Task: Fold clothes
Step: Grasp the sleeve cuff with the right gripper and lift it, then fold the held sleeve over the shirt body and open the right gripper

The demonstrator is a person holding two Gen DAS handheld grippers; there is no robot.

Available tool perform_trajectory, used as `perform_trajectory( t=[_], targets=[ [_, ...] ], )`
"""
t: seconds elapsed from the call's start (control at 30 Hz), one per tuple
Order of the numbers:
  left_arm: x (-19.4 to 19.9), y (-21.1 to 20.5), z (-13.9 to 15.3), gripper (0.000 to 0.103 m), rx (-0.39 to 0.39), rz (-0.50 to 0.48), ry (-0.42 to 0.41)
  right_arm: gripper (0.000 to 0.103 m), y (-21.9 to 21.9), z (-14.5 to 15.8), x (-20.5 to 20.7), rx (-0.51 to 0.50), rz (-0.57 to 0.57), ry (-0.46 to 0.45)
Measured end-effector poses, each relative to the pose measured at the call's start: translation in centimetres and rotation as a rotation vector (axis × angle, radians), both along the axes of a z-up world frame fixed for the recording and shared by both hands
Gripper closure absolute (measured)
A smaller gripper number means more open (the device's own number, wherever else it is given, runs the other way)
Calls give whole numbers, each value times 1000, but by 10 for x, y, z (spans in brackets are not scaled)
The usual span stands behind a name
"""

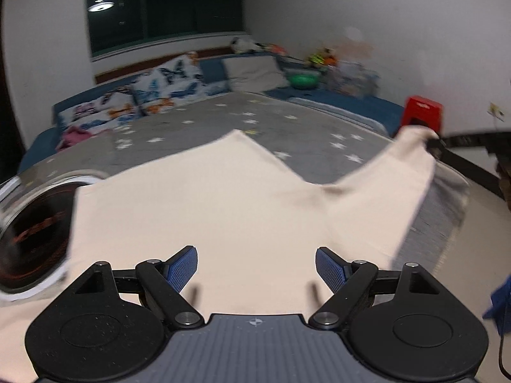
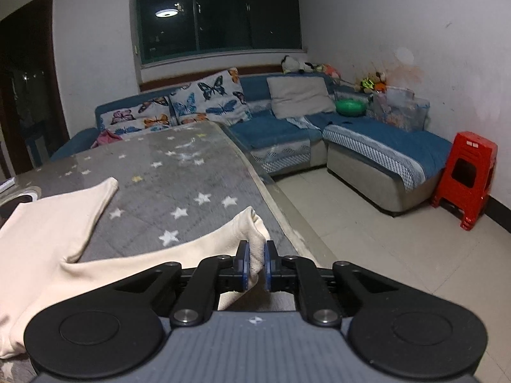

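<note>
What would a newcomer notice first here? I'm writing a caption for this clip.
First, the cream garment spread over the grey star-patterned cloth on the table, its two legs splayed in a V. The right gripper is shut on the end of the nearer leg by the table's edge, while the left gripper hangs open over the garment's wide part. Behind stand a blue corner sofa with butterfly cushions, and a red stool against the wall.

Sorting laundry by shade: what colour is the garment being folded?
Plain cream garment, no pattern; clearest in the right wrist view, where the right gripper pinches one end.
</note>
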State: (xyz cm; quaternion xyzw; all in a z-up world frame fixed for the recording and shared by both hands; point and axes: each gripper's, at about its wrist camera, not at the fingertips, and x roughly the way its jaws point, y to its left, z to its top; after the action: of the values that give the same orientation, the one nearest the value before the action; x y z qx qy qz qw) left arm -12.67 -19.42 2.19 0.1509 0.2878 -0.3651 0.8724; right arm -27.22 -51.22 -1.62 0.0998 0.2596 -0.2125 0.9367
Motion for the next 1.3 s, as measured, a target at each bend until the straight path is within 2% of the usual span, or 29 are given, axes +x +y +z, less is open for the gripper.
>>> perform_trajectory(
  t=[0.2,0.4,0.5,0.67,0.93,1.13,1.3],
  targets=[
    [-15,-21,-11,19,36,-75,-12,95,0,13,-1,-32,13,-23],
    [-20,-25,-13,19,36,-87,-15,95,2,16,2,-47,16,-14],
    [-20,-23,-12,18,28,-80,-19,96,10,28,3,-65,44,-32],
    [-13,-5,0,16,-32,-26,-9,96,34,60,7,-96,139,-81],
    [0,47,12,16,-102,118,-9,96,102,111,30,-148,384,-139],
    [6,90,14,16,-154,233,-5,96,166,122,58,-187,567,-123],
    [5,119,11,15,-177,300,2,96,216,108,81,-186,695,-73]
  ],
)
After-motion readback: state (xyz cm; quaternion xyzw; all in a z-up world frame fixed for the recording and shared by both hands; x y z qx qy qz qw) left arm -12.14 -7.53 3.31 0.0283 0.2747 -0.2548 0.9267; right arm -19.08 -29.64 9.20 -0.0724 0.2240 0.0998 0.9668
